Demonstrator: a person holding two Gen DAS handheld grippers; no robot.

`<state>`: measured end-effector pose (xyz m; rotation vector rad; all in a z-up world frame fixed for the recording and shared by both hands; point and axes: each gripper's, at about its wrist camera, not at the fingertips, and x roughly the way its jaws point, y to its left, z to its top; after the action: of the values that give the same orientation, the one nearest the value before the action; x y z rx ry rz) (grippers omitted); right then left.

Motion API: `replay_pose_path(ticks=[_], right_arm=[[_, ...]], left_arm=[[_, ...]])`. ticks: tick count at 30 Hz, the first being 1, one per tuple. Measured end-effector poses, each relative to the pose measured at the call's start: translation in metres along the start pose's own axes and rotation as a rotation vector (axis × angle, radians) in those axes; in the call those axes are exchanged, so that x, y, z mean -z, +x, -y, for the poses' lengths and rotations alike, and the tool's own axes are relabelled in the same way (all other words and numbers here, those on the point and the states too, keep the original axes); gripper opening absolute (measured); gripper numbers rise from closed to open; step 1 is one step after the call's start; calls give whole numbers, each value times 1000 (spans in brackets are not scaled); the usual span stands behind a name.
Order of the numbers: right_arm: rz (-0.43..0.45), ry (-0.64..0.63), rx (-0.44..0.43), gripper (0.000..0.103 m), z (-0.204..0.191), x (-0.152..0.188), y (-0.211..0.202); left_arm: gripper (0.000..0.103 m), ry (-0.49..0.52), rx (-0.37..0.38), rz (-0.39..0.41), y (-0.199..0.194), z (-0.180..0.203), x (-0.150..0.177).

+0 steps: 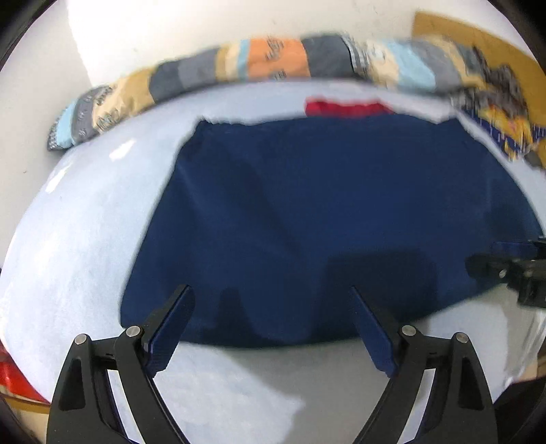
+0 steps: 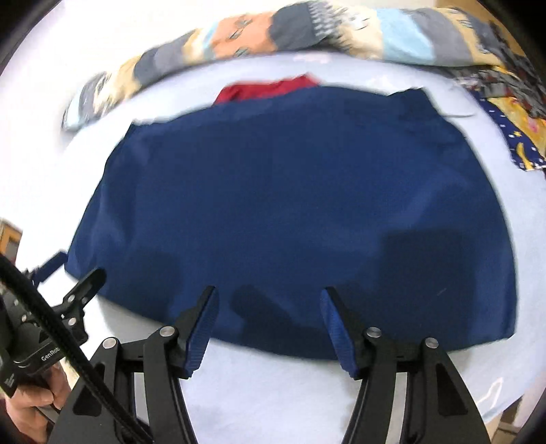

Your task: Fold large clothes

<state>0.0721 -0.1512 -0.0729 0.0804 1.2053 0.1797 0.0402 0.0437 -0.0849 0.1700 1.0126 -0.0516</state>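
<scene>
The blue cloth (image 2: 293, 205) lies flat on the bed (image 1: 68, 239), filling the middle of both views. It looks soft and floppy — best grabbed by its near corners. Left gripper (image 1: 273, 328) and right gripper (image 2: 268, 324) are both spread wide, holding nothing.

L gripper (image 1: 271, 300) wide open, R gripper (image 2: 268, 300) open (both empty), angled down.

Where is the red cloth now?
In both wrist views, the red cloth lies at the far edge of the navy garment, partly tucked under it, on the pale blue bed sheet, just before the patchwork quilt.
</scene>
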Motion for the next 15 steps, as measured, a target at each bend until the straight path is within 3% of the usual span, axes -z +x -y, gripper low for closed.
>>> replay_pose_path(ticks=[2, 4, 7, 9, 12, 15], right_arm=[[-43, -17, 7, 69, -7, 6, 13], [-58, -20, 5, 74, -7, 5, 19], [-34, -12, -10, 74, -5, 3, 7], [34, -22, -29, 74, -9, 0, -11], [132, -30, 65, 74, 2, -17, -30], [159, -6, 116, 74, 26, -39, -30]], left_arm=[[90, 28, -17, -109, 24, 4, 4], [91, 21, -19, -115, 27, 4, 3], [91, 10, -32, -44, 13, 2, -2], [91, -3, -44, 43, -2, -1, -10], [91, -17, -74, 147, -18, -4, -18], [91, -16, -81, 182, -18, -7, -27]])
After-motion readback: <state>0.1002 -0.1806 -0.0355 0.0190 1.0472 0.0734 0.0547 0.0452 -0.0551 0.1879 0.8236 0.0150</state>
